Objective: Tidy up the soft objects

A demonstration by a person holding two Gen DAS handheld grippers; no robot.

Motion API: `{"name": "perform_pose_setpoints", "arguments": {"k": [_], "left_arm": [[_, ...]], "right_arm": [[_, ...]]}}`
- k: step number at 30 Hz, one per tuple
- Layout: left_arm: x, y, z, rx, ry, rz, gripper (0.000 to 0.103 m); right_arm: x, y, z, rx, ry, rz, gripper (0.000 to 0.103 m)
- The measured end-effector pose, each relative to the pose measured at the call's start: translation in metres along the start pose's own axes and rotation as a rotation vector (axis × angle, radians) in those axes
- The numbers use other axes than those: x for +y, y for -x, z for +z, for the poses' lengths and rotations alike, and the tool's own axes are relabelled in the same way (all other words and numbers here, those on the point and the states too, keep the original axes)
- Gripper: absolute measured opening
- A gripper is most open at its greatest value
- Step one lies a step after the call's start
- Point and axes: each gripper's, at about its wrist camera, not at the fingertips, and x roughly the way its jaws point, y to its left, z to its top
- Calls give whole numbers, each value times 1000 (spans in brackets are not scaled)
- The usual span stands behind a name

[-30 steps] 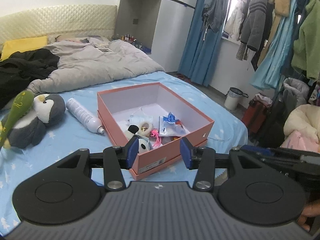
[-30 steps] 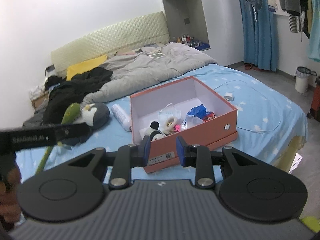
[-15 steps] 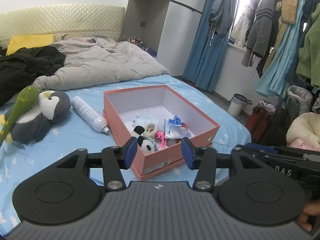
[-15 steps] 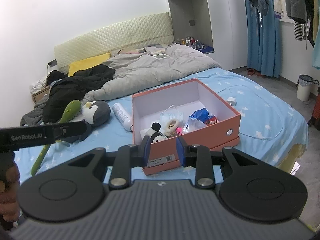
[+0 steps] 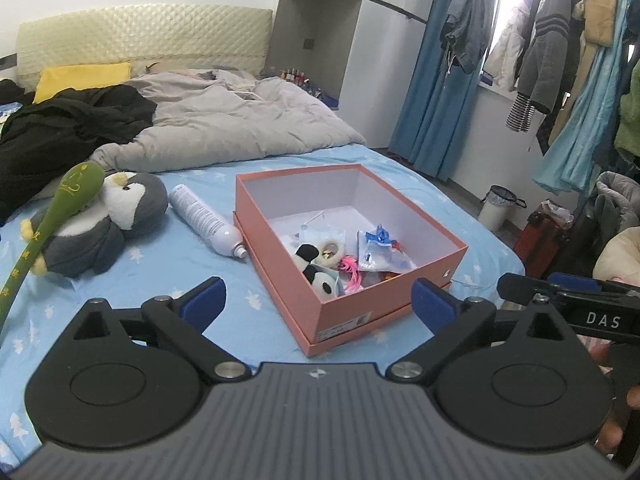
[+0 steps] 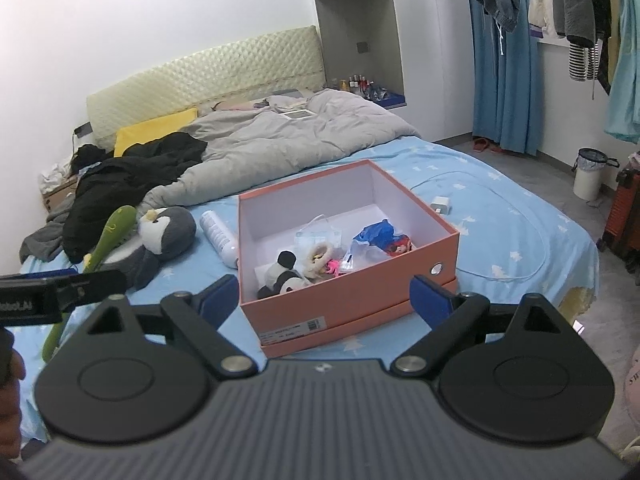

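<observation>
While opening wide with nothing between the jaws, left gripper [image 5: 318, 300] and right gripper [image 6: 324, 298] hover short of the box [image 5: 392, 304]. Likely the approach step. Beyond, left of the box on the bed [image 5: 160, 280], penguin [image 5: 104, 224] under a green stick [image 5: 60, 208], still unboxed. Next: reaching left, closing softly on plush.

Pretty bright, even daylight in both views. The window [image 5: 524, 8] behind the hanging clothes [image 5: 548, 40] is totally blown out in the left view. Shadows on the bed [image 6: 500, 216] are soft. Heavy fisheye bending at the edges; mostly sharp, slightly soft toward the corners.
</observation>
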Motion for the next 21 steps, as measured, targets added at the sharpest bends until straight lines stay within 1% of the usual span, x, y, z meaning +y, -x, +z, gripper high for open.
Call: {"name": "perform_pose_setpoints", "arguments": {"k": [6, 10, 13, 21], "left_arm": [[5, -3, -1, 10, 17, 26, 101], [10, -2, 0, 12, 43, 31, 102], [11, -2, 0, 8, 35, 51, 102], [12, 2, -2, 4, 33, 62, 102]], "right_arm": [[2, 0, 0, -3, 10, 22, 94], [6, -2, 1, 0, 46, 13, 94], [8, -4, 0, 6, 50, 17, 94], [12, -7, -2, 21, 54, 25, 94]]}}
